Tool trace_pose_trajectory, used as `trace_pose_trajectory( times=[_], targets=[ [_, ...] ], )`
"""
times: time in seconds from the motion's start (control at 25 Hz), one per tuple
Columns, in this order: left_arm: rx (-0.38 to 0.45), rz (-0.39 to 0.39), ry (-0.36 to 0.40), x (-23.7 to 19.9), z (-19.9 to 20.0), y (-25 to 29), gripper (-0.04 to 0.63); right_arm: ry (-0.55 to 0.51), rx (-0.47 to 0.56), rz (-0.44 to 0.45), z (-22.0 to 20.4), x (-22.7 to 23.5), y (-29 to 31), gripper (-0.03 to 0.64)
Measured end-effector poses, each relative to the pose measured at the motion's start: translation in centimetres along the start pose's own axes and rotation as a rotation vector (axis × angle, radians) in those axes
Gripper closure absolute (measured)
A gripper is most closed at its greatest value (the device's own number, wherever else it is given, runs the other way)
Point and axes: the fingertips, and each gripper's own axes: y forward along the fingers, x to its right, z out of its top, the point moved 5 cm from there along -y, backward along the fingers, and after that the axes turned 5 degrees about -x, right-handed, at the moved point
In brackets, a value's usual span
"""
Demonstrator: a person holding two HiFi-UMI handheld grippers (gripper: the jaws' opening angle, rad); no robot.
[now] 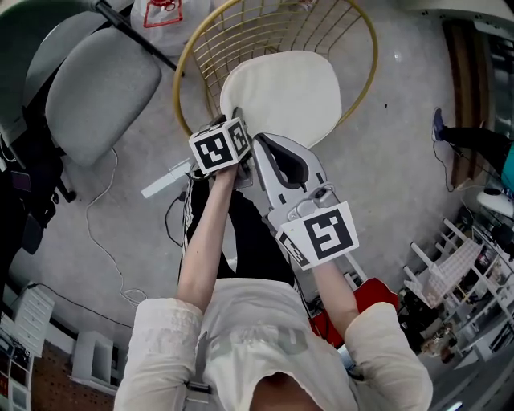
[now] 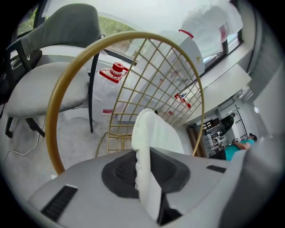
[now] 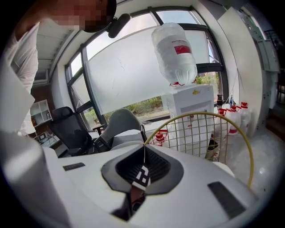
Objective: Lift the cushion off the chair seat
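A cream cushion (image 1: 281, 96) lies in the seat of a gold wire chair (image 1: 189, 64). My left gripper (image 1: 235, 114) is at the cushion's near left edge, shut on it. In the left gripper view the cushion's (image 2: 156, 129) edge stands pinched between the dark pads (image 2: 118, 173) of the left gripper (image 2: 144, 156), in front of the chair's gold hoop (image 2: 67, 84). My right gripper (image 1: 259, 141) is just behind the left one, near the cushion's edge. In its own view the right gripper (image 3: 143, 147) has its jaws together with nothing between them; the chair's hoop (image 3: 209, 116) shows beyond.
A grey office chair (image 1: 100, 88) stands left of the gold chair. A white bag with red print (image 1: 165, 12) sits behind it. A water dispenser (image 3: 189, 104) carries a bottle (image 3: 173, 49) by the window. A cable (image 1: 104, 233) runs over the floor.
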Motion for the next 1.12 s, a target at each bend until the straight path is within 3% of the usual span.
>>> trace_pose_trajectory(
  times=[0.2,0.44,0.64,0.84,1.12],
  targets=[
    [0.030,-0.087,0.052,4.0,0.1,-3.9,0.535,-0.024,0.041,-0.051,2.9,-0.8,-3.2,0.600],
    [0.078,-0.100,0.304,8.9,2.0,-8.4,0.539,-0.105,0.130,-0.158,6.9,-0.8,-7.4,0.600],
    [0.143,-0.113,0.431,13.0,2.6,-13.7,0.541,-0.150,0.197,-0.243,9.8,-0.8,-12.3,0.600],
    [0.290,-0.155,0.602,18.3,6.1,-19.7,0.545,-0.167,0.331,-0.362,13.3,-0.3,-16.3,0.600],
    [0.531,-0.336,0.715,27.3,8.8,-29.8,0.545,-0.165,0.496,-0.471,17.1,-0.7,-21.5,0.600]
  ],
)
